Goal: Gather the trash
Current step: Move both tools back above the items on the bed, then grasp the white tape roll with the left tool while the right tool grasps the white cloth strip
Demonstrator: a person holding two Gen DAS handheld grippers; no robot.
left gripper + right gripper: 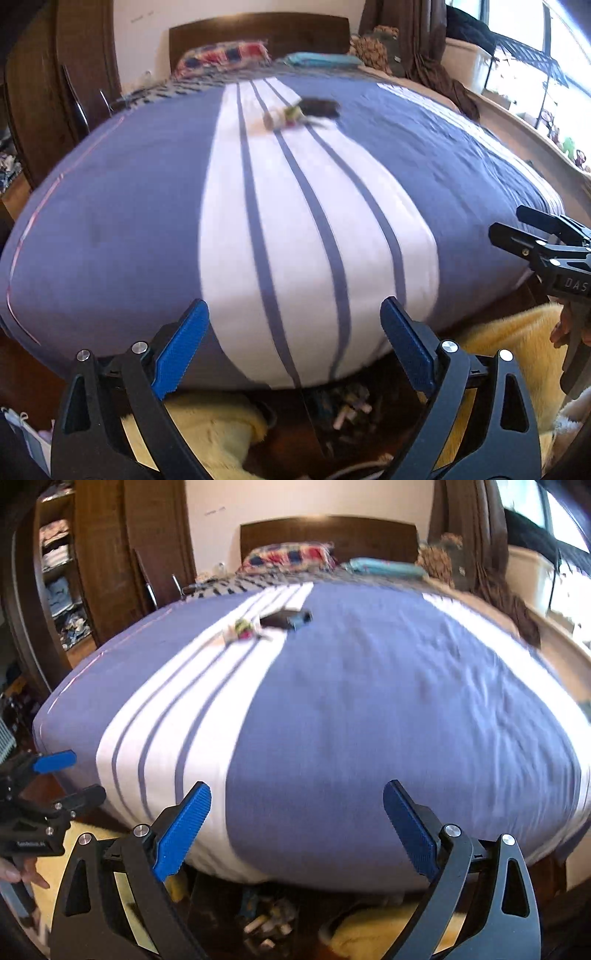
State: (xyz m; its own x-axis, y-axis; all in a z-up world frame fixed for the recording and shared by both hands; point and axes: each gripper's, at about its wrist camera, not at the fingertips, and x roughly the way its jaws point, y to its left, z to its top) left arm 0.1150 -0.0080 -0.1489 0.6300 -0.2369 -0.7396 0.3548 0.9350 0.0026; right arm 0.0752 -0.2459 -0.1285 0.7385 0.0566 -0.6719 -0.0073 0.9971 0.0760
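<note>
Bedroom scene: the bed [110,206] carried small trash [284,116] beside a dark object [319,107] near its headboard end. Left hand-held gripper [293,347] and right hand-held gripper [297,829] stood wide, empty, at its foot.

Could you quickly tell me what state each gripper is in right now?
Left gripper: open, holding nothing.
Right gripper: open, holding nothing.
</note>
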